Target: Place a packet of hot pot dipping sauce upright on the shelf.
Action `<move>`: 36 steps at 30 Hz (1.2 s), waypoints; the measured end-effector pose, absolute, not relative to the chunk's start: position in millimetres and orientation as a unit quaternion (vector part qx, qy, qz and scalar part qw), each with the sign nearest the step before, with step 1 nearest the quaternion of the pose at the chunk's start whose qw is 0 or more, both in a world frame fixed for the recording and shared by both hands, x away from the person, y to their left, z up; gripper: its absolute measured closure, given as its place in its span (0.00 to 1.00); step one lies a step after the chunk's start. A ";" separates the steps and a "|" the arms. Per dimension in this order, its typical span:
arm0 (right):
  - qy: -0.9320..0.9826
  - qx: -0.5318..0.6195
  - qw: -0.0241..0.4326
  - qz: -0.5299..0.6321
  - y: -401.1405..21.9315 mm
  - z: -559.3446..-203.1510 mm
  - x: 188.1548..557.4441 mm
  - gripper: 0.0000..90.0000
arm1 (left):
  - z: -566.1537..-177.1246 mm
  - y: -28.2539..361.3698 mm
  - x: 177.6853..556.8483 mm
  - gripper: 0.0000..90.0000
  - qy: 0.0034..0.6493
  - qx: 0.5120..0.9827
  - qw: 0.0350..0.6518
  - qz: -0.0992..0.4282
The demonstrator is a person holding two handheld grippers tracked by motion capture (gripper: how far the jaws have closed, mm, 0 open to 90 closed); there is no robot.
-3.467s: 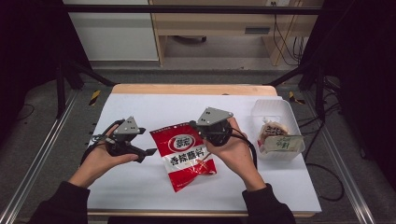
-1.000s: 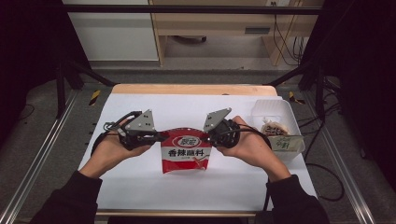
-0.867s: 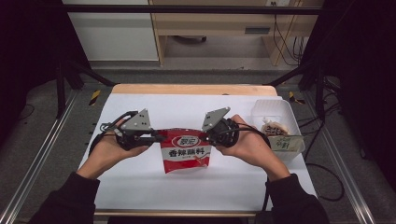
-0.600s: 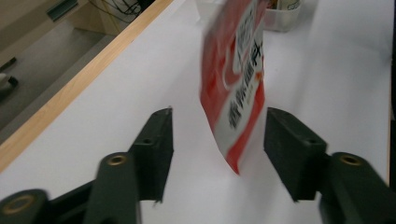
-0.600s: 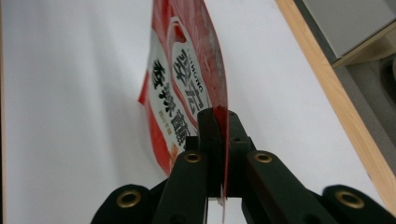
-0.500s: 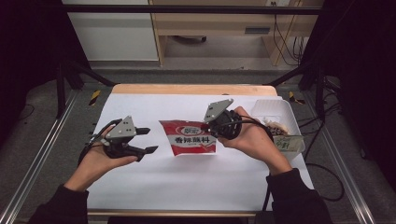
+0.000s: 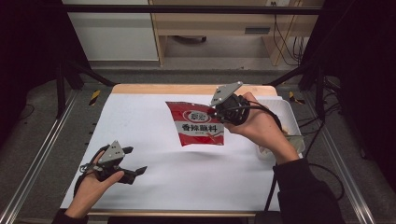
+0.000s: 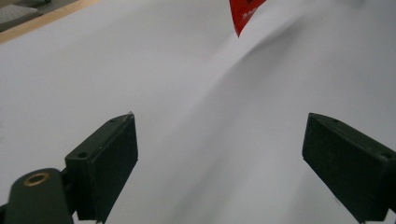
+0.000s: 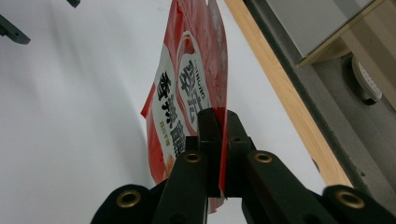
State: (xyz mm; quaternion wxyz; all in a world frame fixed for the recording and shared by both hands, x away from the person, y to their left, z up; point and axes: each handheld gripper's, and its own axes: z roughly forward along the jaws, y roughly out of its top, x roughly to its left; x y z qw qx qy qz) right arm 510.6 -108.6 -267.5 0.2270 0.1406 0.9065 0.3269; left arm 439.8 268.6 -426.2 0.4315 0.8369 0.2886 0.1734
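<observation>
A red snack packet (image 7: 198, 123) with white and black lettering hangs in the air above the white table sheet. My right gripper (image 7: 215, 110) is shut on its upper right corner; in the right gripper view the jaws pinch the red packet (image 9: 187, 88) by its edge. My left gripper (image 7: 135, 161) sits low at the table's near left with its jaws wide apart, having just been opening, and nothing lies between them. In the left gripper view the fingers (image 8: 105, 163) frame bare white sheet, and a corner of the packet (image 8: 243, 13) shows at the top.
A white tray (image 7: 290, 122) stands at the table's right edge behind my right hand. The white sheet (image 7: 140, 121) covers the table, with a wooden edge (image 7: 187, 88) at the back. Metal frame rails run along both sides.
My left gripper let go of the packet, opened, and dropped down toward the near left of the table. My right gripper lifted the packet, which now hangs from it alone.
</observation>
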 end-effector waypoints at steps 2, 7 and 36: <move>0.905 0.142 0.228 0.329 -111.6 -263.6 512.2 1.00 | -429.0 273.1 439.5 0.10 0.294 0.836 0.428 0.178; 0.900 0.151 0.232 0.336 -116.0 -256.3 517.1 1.00 | -438.7 293.3 437.8 0.10 0.323 0.824 0.425 0.189; 0.866 0.227 0.281 0.346 -161.4 -228.0 558.8 1.00 | -447.5 317.4 430.3 0.10 0.356 0.806 0.425 0.207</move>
